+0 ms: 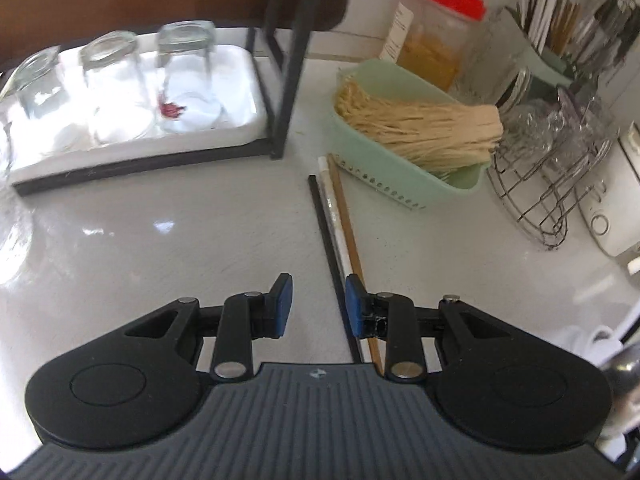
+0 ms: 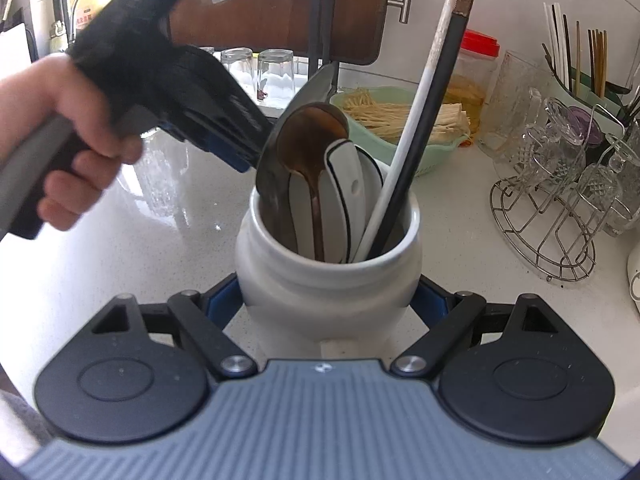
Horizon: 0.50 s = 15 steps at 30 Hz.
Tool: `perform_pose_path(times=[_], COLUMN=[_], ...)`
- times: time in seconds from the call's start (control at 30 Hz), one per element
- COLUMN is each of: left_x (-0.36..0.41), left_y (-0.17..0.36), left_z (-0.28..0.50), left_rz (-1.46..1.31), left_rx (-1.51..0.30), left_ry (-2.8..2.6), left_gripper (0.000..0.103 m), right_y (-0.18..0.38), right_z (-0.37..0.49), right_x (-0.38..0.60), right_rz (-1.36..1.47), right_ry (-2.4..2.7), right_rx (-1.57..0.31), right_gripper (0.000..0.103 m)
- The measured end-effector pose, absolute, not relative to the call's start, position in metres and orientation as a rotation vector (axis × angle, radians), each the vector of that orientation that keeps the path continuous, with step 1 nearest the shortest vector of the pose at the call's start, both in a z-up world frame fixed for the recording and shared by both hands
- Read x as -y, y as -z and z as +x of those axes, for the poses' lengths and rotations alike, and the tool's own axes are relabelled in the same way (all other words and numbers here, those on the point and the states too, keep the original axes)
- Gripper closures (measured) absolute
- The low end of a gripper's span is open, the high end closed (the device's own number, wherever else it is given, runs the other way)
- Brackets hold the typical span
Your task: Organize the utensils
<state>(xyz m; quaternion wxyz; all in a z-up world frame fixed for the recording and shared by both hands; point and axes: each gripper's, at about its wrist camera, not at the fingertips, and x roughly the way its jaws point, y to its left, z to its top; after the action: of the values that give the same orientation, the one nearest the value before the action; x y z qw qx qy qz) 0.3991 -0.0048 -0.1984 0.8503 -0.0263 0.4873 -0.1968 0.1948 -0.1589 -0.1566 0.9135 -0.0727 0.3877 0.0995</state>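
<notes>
A: Right tool first. What's it on?

B: Clamped around the white ceramic jar, blue pads on both flanks of its belly. The jar stands upright on the bench.

A: Contents?

B: A steel spoon, a brown spoon and white ceramic spoons, all handles down, bowls up above the rim. Plus a white chopstick and a black chopstick leaning against the right side of the rim, long axes rising up and to the right, out of the top of the view.

A: Left tool?

B: In its own view the left tool stands partly open, jaws apart with nothing pinched. It points down at the bench, over the near ends of the loose chopsticks.

A: How do those lie?

B: Three flat on the bench side by side, black, white, tan. Long axes run away from the tool, leaning slightly left, far ends just beside the green basket. Near ends pass beside the right pad and under the tool body; contact I can't tell.

A: From the right view?

B: The left tool is held in a hand, angled down toward the jar's left side, close to the steel spoon. Blurred, so touching or not is unclear.

A: Background?

B: Basket holds pale straw-like strands. Upturned glasses sit on a white tray at left, and a wire rack with glassware at right.
</notes>
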Motion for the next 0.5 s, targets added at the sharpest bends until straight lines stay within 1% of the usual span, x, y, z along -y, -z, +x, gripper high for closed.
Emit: perform_pose_path(times=[0.2, 0.5], left_x=[0.022, 0.037], left_y=[0.204, 0.214], left_z=[0.41, 0.414], left_rz=[0.026, 0.076], left_rx=[-1.04, -1.048], left_ry=[0.408, 0.43], left_gripper=[0.07, 0.07], right_y=[0.157, 0.157], right_z=[0.193, 0.192], right_x=[0.158, 0.16], right_rz=[-0.145, -0.141], right_ry=[-0.2, -0.2], right_rx=[-0.795, -0.787], right_gripper=[0.012, 0.012])
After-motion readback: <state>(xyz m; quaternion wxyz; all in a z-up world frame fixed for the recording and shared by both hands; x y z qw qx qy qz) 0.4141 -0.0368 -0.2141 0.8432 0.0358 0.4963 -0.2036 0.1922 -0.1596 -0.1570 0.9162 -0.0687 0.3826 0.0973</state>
